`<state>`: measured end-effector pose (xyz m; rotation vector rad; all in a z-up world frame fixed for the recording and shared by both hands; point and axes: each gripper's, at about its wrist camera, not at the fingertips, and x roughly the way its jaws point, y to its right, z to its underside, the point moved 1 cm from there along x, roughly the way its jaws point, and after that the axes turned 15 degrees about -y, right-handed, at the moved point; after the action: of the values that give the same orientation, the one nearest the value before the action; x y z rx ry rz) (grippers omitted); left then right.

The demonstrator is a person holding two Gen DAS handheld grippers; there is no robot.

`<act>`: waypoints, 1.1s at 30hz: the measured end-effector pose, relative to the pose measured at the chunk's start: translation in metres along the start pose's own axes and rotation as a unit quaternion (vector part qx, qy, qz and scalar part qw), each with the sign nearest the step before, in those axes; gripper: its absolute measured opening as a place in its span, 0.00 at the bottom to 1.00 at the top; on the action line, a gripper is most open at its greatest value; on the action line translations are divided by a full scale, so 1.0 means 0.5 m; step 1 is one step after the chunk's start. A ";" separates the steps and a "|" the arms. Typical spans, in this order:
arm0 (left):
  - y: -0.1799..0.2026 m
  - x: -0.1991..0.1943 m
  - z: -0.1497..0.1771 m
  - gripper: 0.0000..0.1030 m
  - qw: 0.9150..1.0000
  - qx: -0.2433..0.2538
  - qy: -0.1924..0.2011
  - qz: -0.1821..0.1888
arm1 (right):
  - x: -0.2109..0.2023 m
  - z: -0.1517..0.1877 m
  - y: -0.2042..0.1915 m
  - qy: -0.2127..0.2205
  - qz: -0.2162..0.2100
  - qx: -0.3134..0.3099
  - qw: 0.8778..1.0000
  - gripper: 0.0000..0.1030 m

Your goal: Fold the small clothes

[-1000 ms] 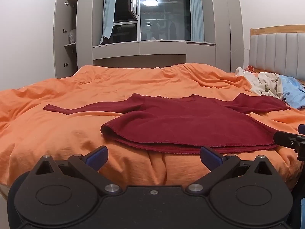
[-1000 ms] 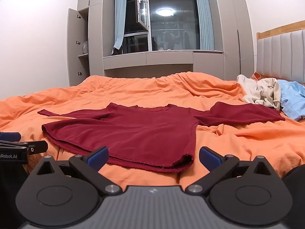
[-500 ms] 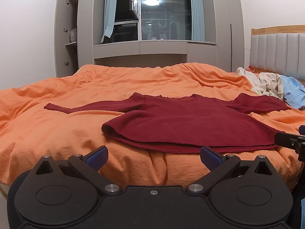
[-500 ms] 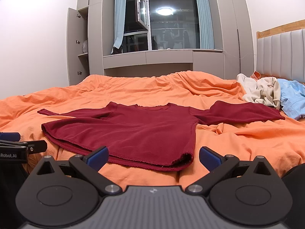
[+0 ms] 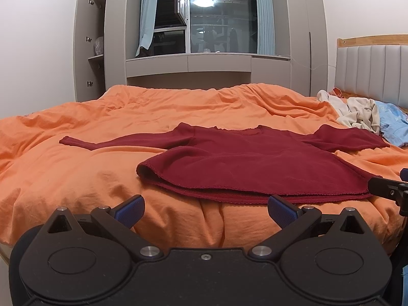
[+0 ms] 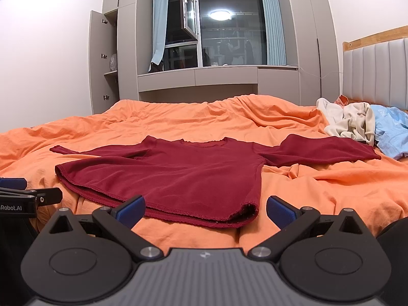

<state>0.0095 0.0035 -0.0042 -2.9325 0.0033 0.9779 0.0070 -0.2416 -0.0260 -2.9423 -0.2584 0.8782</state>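
Note:
A dark red long-sleeved top (image 5: 244,163) lies flat on the orange bed cover (image 5: 76,178), both sleeves spread out, hem toward me. It also shows in the right wrist view (image 6: 178,176). My left gripper (image 5: 205,207) is open and empty, just short of the hem's left part. My right gripper (image 6: 205,209) is open and empty, in front of the hem's right corner. Each gripper shows at the edge of the other's view: the right gripper (image 5: 390,190) and the left gripper (image 6: 28,197).
A pile of cream clothes (image 6: 349,122) and a light blue garment (image 6: 390,130) lie at the right by the padded headboard (image 6: 374,71). Grey cupboards and a window (image 6: 224,30) stand behind the bed. The bed's near edge is right under my grippers.
Both grippers have shifted only slightly; the view has crept a little. The top has not moved and both grippers stay open.

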 end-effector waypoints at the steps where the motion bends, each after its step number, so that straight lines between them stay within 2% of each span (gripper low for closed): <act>1: 0.000 0.000 0.000 0.99 1.000 0.000 0.000 0.000 | 0.000 0.000 0.000 0.000 0.000 0.000 1.000 1.00; 33: -0.007 0.012 0.009 0.99 1.000 -0.001 -0.002 0.001 | 0.004 0.006 0.001 -0.004 0.004 0.007 1.000 1.00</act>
<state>0.0116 0.0074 -0.0110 -2.9325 0.0041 0.9850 0.0068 -0.2420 -0.0296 -2.9300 -0.2401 0.8907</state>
